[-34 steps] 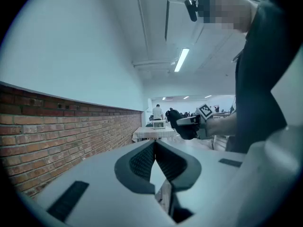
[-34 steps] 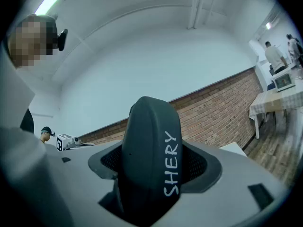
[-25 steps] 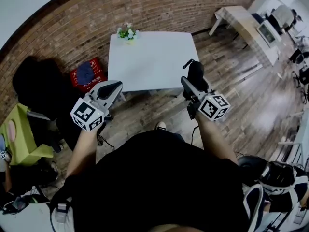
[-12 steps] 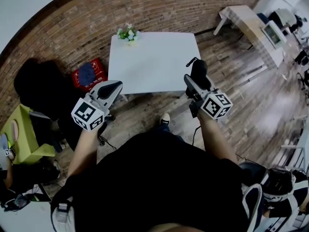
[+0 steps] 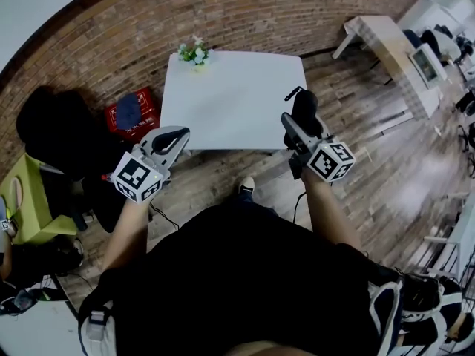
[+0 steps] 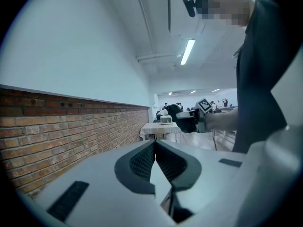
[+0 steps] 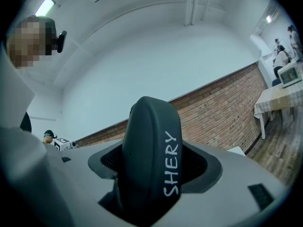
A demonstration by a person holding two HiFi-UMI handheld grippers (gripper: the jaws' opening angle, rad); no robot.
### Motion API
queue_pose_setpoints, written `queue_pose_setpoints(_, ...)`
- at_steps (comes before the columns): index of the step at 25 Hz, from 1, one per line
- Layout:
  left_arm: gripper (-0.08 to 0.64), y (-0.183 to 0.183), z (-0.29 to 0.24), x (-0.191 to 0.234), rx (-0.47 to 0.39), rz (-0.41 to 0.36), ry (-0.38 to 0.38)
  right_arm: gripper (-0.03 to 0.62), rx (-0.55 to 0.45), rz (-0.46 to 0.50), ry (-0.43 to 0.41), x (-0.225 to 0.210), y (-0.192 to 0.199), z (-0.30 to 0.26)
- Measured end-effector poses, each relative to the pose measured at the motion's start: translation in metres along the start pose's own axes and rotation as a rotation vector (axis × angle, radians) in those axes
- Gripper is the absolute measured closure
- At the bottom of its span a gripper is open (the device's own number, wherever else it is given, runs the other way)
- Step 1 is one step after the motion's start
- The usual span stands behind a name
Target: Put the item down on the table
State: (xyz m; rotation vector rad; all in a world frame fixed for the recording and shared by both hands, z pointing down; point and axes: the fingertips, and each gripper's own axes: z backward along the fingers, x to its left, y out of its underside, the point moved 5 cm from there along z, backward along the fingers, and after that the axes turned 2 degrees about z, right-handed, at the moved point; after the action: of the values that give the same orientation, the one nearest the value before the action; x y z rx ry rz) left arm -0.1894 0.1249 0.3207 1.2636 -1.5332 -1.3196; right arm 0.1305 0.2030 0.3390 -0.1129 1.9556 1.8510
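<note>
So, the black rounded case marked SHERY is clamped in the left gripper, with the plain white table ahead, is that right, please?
Not quite: the black rounded case marked SHERY is clamped in the right gripper, as the right gripper view shows; the left gripper is shut and empty. The plain white table does lie ahead.

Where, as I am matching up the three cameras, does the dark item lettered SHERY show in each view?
Head view: the dark item is right of centre, in the right gripper, at the white table's near right corner.
Left gripper view: small, just right of centre.
Right gripper view: centre, upright between the jaws.
Shared landmark: the brick wall.
</note>
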Motion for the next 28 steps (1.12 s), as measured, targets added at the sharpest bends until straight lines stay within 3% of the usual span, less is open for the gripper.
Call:
queue_pose_setpoints(11, 0.549, -0.01, -0.019, 0.009, -0.04, 0.02, -0.036, 0.241, 0.003, -0.017, -0.063, -0.012, 0.0, -0.028)
queue_pose_setpoints(28, 0.551, 0.004, -0.037, 0.022, -0.035, 0.056, -0.075, 0.241, 0.014, -0.037, -0.057, -0.041, 0.004, -0.031)
